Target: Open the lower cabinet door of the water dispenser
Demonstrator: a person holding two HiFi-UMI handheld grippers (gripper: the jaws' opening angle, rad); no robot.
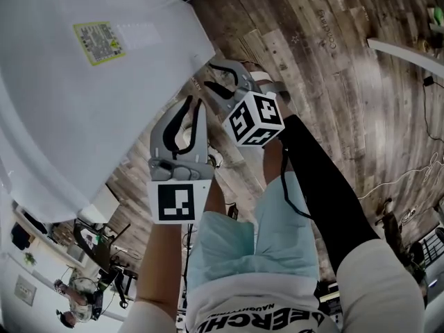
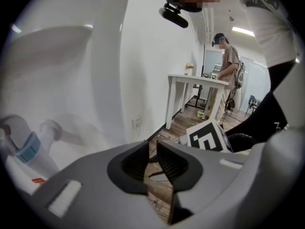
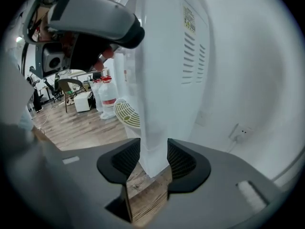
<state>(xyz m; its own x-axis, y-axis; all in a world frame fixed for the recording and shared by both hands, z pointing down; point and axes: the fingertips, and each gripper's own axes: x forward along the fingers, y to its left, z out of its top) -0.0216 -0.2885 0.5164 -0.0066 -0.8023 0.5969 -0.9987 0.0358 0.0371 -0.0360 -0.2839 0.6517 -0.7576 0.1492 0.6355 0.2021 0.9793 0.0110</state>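
Both angled down, L gripper (image 1: 192, 103), R gripper (image 1: 209, 75)

A yellow-green label (image 1: 99, 41) sticks on the white water dispenser (image 1: 76, 109). Its print is too small to read. The right gripper view shows the same kind of label (image 3: 189, 18) on the dispenser's side, also too small to read. The person's white shirt (image 1: 257, 311) has big upside-down letters, "ERCH", cut off by the edge, and a smaller line that begins "NAUGHTY". A faint word like "Concha" stands on a floor board (image 1: 325, 30). Each marker cube (image 1: 172, 201) (image 1: 254, 118) shows a black and white square sign, with no words.
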